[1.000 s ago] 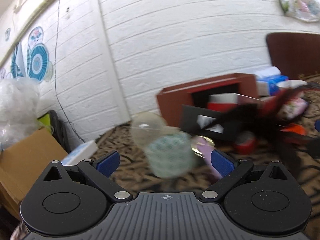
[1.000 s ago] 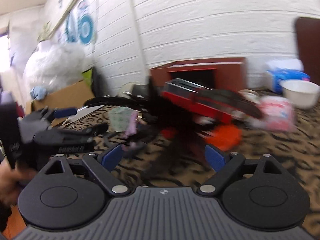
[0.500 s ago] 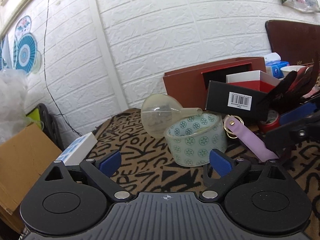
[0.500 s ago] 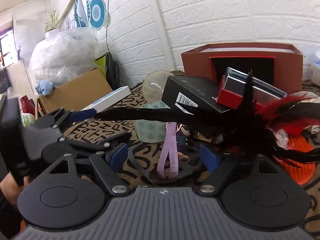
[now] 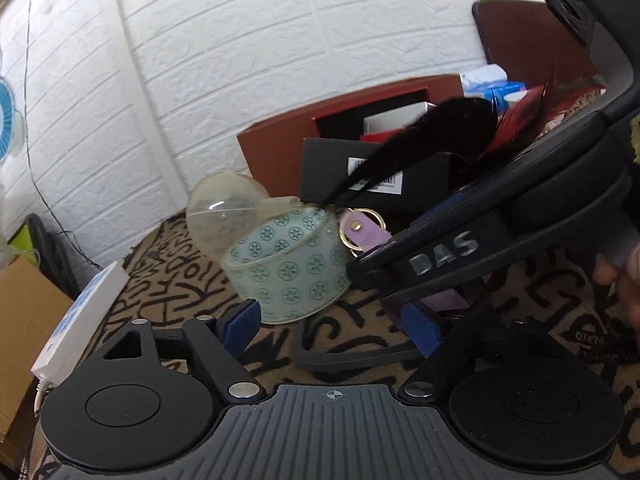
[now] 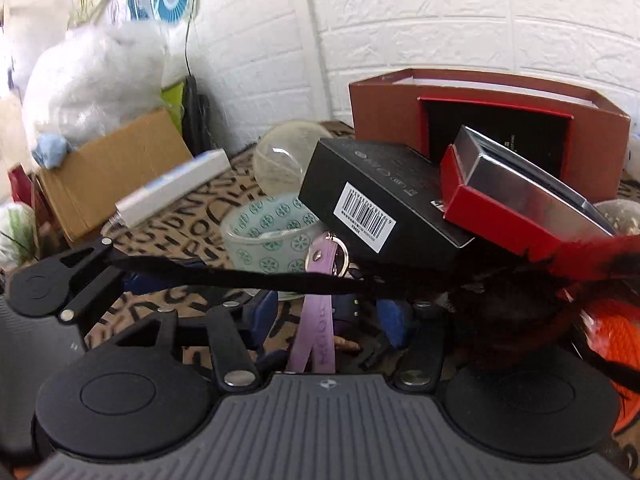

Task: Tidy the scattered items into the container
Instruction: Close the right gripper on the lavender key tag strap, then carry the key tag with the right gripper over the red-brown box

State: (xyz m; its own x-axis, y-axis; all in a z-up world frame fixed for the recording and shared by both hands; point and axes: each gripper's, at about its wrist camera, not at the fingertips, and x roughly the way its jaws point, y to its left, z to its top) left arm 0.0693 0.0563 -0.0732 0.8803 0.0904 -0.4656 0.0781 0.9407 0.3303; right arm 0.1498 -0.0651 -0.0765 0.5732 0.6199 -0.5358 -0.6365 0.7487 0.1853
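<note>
A teal-patterned tape roll (image 5: 288, 268) lies on the lettered cloth just ahead of my left gripper (image 5: 332, 326). Its jaws are closing, and the blue pads stand clear of the roll. A clear funnel (image 5: 224, 212) leans on the roll's far side. My right gripper (image 6: 326, 314) straddles a lilac keyring strap (image 6: 316, 332). Its jaws are closing too, and the pads are apart from the strap. A long black feather (image 6: 280, 280) lies across in front of both grippers. The brown-red open box (image 6: 480, 120) stands at the back by the wall.
A black barcode box (image 6: 380, 208) and a red box with a silver insert (image 6: 500, 200) lean against the brown-red one. An orange ribbed item (image 6: 608, 332) sits right. A white carton (image 6: 172, 192) and a cardboard box (image 6: 112, 168) lie left. A hand (image 5: 620, 276) holds the right tool.
Both pairs of jaws have narrowed. My left gripper has come closer to the tape roll. The right gripper has swung in over the strap and now fills the right of the left view.
</note>
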